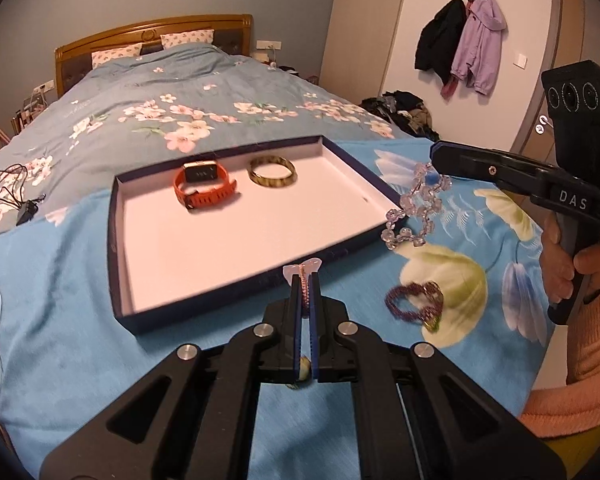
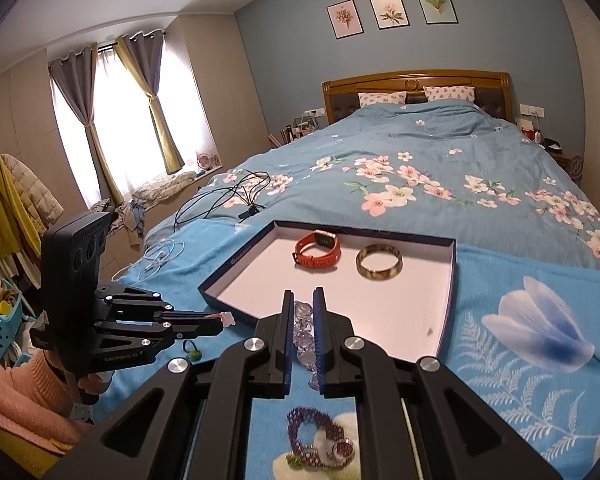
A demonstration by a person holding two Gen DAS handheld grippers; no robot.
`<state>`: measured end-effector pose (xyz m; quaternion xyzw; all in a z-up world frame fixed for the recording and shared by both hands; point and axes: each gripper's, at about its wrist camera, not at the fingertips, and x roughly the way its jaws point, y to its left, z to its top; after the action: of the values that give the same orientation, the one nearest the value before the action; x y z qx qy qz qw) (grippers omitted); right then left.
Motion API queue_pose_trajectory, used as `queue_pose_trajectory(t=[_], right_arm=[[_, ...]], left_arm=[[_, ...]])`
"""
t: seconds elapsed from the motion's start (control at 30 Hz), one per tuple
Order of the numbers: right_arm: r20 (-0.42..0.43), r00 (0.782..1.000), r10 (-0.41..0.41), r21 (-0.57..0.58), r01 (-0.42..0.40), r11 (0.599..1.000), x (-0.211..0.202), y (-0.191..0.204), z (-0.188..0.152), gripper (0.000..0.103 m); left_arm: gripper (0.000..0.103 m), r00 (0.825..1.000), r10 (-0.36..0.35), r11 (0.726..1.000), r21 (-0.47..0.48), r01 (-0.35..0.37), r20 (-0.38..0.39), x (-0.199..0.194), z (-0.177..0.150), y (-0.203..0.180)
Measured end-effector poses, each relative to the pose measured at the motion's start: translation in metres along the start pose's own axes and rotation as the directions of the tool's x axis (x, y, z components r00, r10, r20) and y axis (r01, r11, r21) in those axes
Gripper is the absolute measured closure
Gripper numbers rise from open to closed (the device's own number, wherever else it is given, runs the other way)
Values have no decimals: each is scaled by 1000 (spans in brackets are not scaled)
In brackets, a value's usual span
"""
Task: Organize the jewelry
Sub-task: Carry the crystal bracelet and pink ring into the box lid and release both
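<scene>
A shallow navy tray (image 1: 115, 248) with a white floor lies on the bed and holds an orange smartwatch (image 1: 204, 186) and a tortoiseshell bangle (image 1: 272, 172). Just short of its near rim, my left gripper (image 1: 305, 284) is shut on a pink butterfly clip (image 1: 302, 270) with a studded stem. To the right of the tray, my right gripper (image 1: 434, 156) is shut on a clear bead strand (image 1: 410, 220), which hangs down beside the tray's right corner. In the right wrist view the bead strand (image 2: 305, 332) sits between the right gripper's (image 2: 303, 300) pads. A purple beaded bracelet (image 1: 416, 302) lies on the blanket.
A small green hair tie (image 2: 192, 350) lies on the blanket below the left gripper (image 2: 220, 320). Black cables (image 2: 228, 200) and white earphones (image 2: 160, 258) lie left of the tray (image 2: 236, 258). A person's hand (image 1: 560, 264) in a pink sleeve holds the right handle.
</scene>
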<state>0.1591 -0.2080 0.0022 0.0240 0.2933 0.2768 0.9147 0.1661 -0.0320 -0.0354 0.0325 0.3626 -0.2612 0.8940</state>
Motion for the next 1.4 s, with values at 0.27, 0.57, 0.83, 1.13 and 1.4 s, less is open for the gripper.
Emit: queue_pose_trajectory(t=[0.27, 0.57, 0.83, 1.13, 1.4], right_arm=[[21, 1000, -5, -5, 5, 1000, 12, -3, 19, 95], [29, 999, -22, 11, 22, 1000, 26, -11, 29, 95], [9, 999, -37, 37, 36, 999, 42, -19, 31, 95], [-12, 999, -50, 47, 51, 998, 60, -27, 37, 95], [-37, 998, -53, 66, 56, 996, 77, -33, 38, 95]], left_arm=[[100, 999, 30, 1000, 1, -30, 19, 5, 18, 11], [100, 998, 51, 999, -10, -51, 21, 16, 28, 21], [100, 997, 70, 997, -21, -70, 19, 25, 34, 30], [100, 996, 86, 996, -27, -86, -3, 41, 40, 38], [100, 995, 90, 995, -43, -92, -40, 57, 42, 46]])
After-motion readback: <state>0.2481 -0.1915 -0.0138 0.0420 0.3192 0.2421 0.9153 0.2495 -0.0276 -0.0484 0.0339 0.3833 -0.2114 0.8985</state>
